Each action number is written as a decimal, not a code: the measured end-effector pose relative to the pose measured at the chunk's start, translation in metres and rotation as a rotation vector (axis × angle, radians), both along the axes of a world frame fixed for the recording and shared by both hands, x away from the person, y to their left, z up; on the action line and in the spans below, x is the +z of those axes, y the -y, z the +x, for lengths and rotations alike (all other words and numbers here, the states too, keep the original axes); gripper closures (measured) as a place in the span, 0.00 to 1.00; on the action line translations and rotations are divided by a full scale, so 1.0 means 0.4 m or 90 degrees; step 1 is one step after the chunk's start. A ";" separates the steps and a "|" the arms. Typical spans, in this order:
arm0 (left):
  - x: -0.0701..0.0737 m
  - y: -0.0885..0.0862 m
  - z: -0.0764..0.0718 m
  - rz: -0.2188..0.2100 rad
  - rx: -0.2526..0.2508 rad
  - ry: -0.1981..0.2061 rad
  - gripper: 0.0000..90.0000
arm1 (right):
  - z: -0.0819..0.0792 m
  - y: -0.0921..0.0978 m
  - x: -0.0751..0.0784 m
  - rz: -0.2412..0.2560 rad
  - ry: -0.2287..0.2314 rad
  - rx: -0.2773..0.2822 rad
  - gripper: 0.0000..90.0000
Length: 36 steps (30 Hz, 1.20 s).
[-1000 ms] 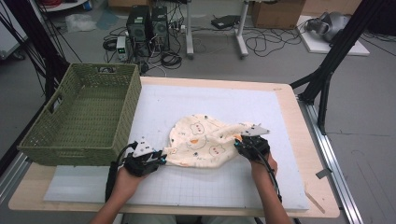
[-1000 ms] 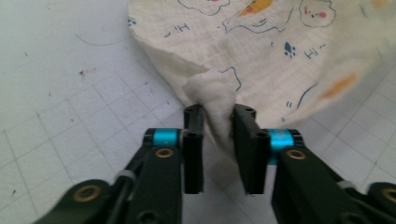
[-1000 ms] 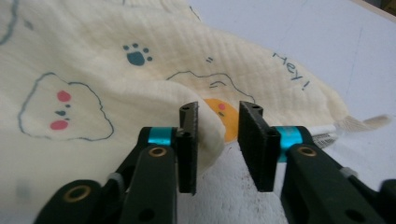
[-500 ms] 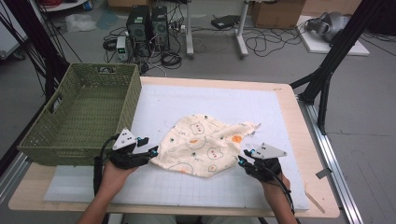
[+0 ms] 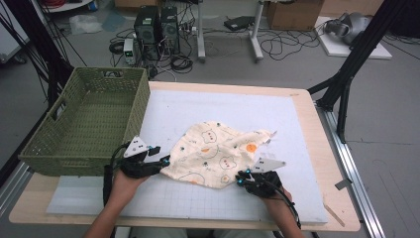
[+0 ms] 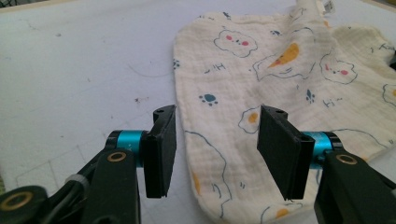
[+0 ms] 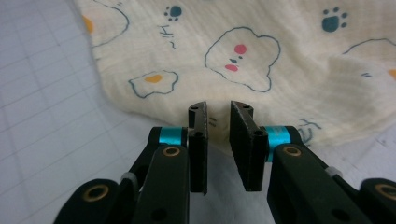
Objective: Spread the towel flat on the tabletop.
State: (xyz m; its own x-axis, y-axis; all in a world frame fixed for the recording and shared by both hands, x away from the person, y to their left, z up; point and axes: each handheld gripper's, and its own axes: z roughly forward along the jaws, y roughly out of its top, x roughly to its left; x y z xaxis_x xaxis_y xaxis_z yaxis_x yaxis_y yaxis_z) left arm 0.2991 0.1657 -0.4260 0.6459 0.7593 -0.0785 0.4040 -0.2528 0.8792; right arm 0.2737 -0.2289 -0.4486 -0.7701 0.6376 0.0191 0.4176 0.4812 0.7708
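Printed cloth (image 5: 218, 153) lying partly spread at tabletop (image 5: 307, 208) centre; left tool (image 5: 161, 162), jaws wide, at its 9 o'clock corner, right tool (image 5: 239, 179), jaws narrow and apparently empty, at 5 o'clock: flattening likely incomplete, green basket (image 5: 84, 124) empty.

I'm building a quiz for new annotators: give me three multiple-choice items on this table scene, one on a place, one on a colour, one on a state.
1. Where is the basket?
A. at the table's left
B. at its right
C. on the cloth

2. What colour is the basket?
A. red
B. green
C. blue

3. How do the left gripper jaws stand?
A. clamped shut
B. wide apart
C. holding a cup

Key: 1 A, it sits left of the cloth. 2 B, its weave is green. 3 B, a wide gap shows cloth between them.
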 end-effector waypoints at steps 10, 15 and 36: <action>-0.007 0.008 -0.001 0.006 -0.007 -0.004 0.53 | 0.077 -0.052 -0.001 0.004 -0.012 -0.063 0.85; -0.013 0.007 0.001 0.005 -0.005 -0.007 0.53 | 0.080 -0.059 -0.002 0.013 -0.029 -0.067 0.76; -0.013 0.015 0.019 0.009 0.015 -0.005 0.52 | -0.063 0.197 0.068 0.031 -0.047 -0.017 0.91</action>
